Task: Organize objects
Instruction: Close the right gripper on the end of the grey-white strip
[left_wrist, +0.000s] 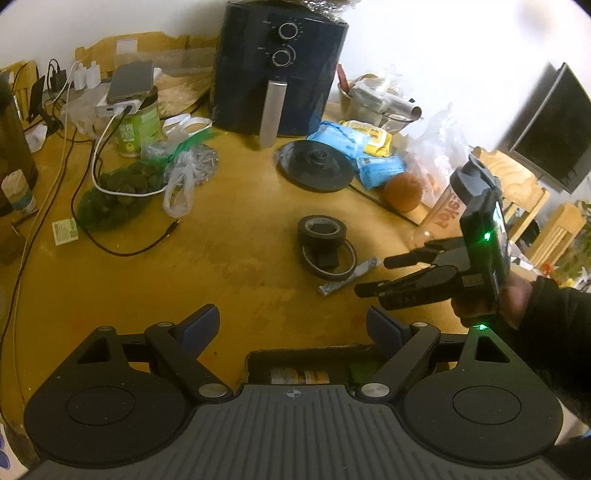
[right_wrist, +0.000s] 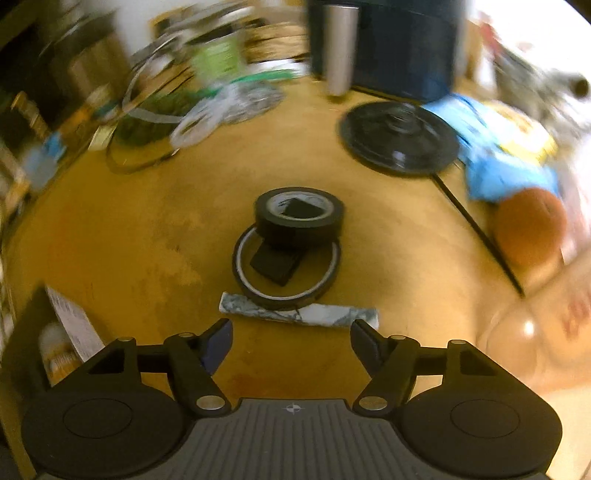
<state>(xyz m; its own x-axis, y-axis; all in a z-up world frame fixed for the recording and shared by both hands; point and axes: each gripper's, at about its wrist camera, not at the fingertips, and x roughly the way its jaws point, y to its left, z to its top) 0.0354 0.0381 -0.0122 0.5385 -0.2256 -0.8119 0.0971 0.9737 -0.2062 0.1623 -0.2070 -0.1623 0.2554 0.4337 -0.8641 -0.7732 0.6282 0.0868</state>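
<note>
So we're hovering both grippers over the yellow-brown wooden table (left_wrist: 229, 258) and the target pile sits straight ahead of the right gripper (right_wrist: 291, 343). Its jaws stand apart with nothing between them, only bare table under the pads. The left gripper (left_wrist: 293, 328) is spread wide too, also empty, hanging back on our side of the table.

The pile itself: a thick black roll of tape (right_wrist: 300, 218) sits on top of a thin flat black ring of tape (right_wrist: 286, 271), overlapping its far edge, and a small dark rectangular block (right_wrist: 275, 264) lies inside the ring. There seems to be another dark block down in the core of the thick roll, but it's too small to be sure. Just in front of our right fingertips, touching the near edge of the ring, lies a crumpled silver-grey foil wrapper strip (right_wrist: 299, 314).

What could go wrong, as we see it:
- The wrapper is between us and the tape. If we go in low, the fingers probably shove it under the ring or pinch it along with it.
- The thick roll only rests on the ring. Grab the ring first and the roll likely slides off and rolls toward the round black kettle base (right_wrist: 399, 138) or the orange fruit (right_wrist: 530, 225) off to the right.
- The right wrist view is smeared, so lining up on the roll is a bit of a guess.
- The thin ring lies flat, so the pads may just skid over it.
</note>
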